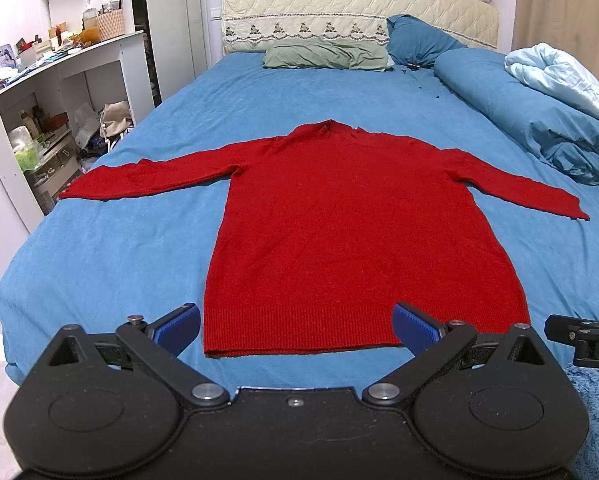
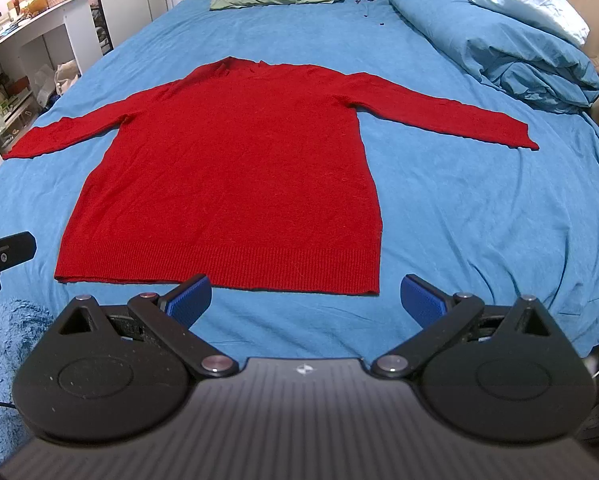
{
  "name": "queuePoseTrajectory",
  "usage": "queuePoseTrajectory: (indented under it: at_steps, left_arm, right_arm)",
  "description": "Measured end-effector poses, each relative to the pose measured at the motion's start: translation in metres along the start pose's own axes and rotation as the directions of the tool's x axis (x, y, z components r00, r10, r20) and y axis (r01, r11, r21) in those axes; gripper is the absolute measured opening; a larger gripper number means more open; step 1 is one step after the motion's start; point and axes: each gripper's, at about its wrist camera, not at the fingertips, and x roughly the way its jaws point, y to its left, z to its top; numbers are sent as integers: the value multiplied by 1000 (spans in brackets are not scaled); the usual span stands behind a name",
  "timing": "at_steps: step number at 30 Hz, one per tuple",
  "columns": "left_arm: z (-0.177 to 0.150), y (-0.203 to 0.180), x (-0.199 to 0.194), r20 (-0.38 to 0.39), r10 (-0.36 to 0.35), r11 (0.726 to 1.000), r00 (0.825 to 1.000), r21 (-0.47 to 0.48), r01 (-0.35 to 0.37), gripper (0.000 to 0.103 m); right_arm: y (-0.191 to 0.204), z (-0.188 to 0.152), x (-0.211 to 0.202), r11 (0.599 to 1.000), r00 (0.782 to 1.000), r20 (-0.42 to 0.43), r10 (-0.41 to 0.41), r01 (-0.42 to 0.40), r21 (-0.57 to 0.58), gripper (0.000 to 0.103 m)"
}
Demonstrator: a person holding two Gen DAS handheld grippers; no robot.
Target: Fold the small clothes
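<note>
left wrist view: the red sweater (image 1: 351, 232) lies flat and spread on the blue bed (image 1: 111, 248), sleeves out to both sides, hem nearest. the left gripper (image 1: 297, 326) hangs just short of the hem, fingers wide apart, holding nothing.

right wrist view: the right gripper (image 2: 305, 298) is likewise spread and empty near the hem's right part. folding looks not yet begun; a likely next move is pinching a sleeve or side edge to bring it inward.

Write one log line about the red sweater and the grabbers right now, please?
red sweater flat, sleeves out, unfolded | blue bed under it | left gripper jaws open | right gripper jaws open
</note>
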Motion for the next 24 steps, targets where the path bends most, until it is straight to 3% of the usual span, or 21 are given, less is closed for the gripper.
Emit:
queuePoseTrajectory:
  at_steps: [9,13,16,20,24]
  left_arm:
    - [1,-1,-3,8,0,1000,1000,2,0,103]
    - [16,-10,-6,44,-11,1000,999,19,11,103]
    - [47,-25,-12,128,-51,998,990,46,45,103]
    - [100,-51,-10,248,-106,992,963,89,86,103]
    - [152,-84,22,273,-150,984,950,134,117,103]
  right_arm:
    - [0,1,-2,1000,1000,2,4,-4,5,103]
    - [-10,10,-8,999,999,46,-4,2,36,103]
    - [-29,28,-14,997,994,102,-33,26,73,103]
    - [-65,62,-17,989,976,183,-116,97,109,103]
    - [-113,94,-5,974,953,243,-180,139,177,103]
